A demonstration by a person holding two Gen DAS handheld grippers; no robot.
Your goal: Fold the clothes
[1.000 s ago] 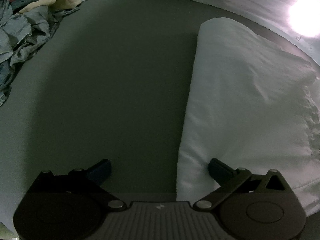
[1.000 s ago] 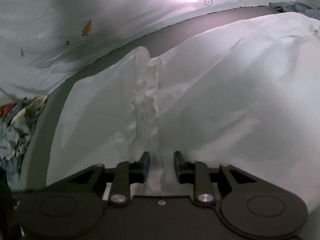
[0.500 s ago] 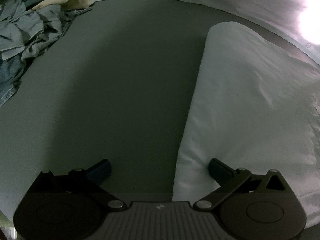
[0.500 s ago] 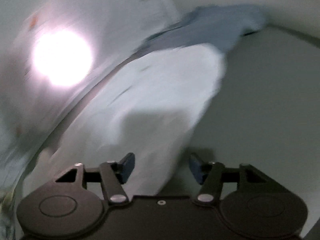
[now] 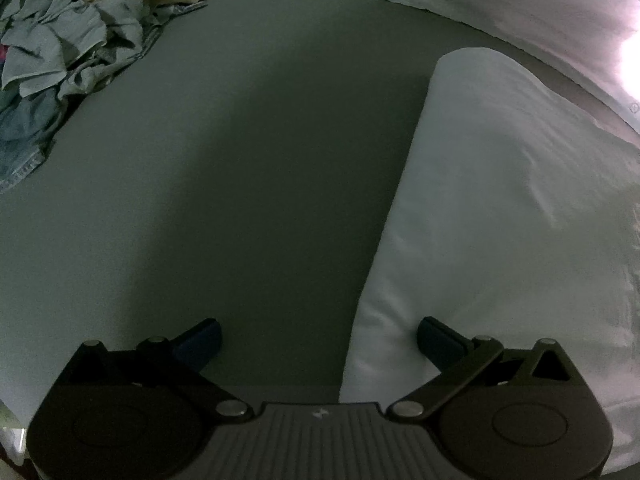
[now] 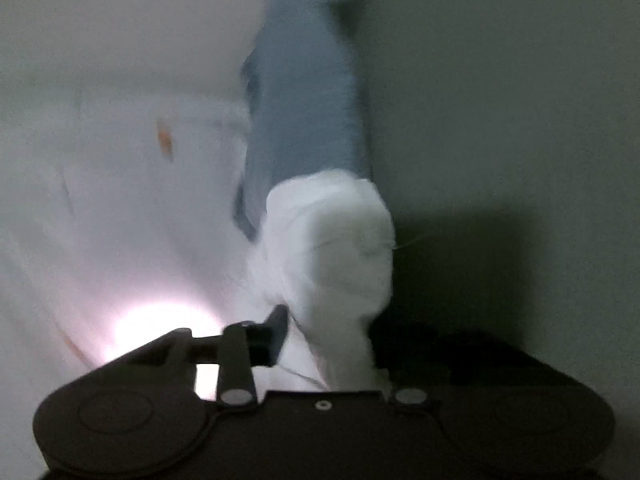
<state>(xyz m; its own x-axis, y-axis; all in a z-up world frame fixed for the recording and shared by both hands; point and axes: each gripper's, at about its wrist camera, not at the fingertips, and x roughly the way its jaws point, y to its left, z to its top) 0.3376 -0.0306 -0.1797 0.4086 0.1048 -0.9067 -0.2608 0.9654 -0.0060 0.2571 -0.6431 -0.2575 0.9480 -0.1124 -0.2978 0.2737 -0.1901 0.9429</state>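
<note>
A: What changed for us just now?

B: Our right gripper [image 6: 320, 340] let go of the white garment [image 6: 332, 248], swung to its far end beside the blue cloth [image 6: 308, 92], and its fingers have just been closing; they now pinch a bunched corner.

A: And the left gripper [image 5: 318, 340]?

B: Wide apart, holding nothing, astride the garment's folded edge, which runs toward one o'clock across the grey bed [image 5: 240, 160]. The unfolded pile [image 5: 60, 48] waits at ten o'clock. We judge another fold comes next.

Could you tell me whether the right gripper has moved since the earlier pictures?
Yes. The right gripper has swung and rolled toward the blue garment, its jaws just closing on the white cloth.
</note>
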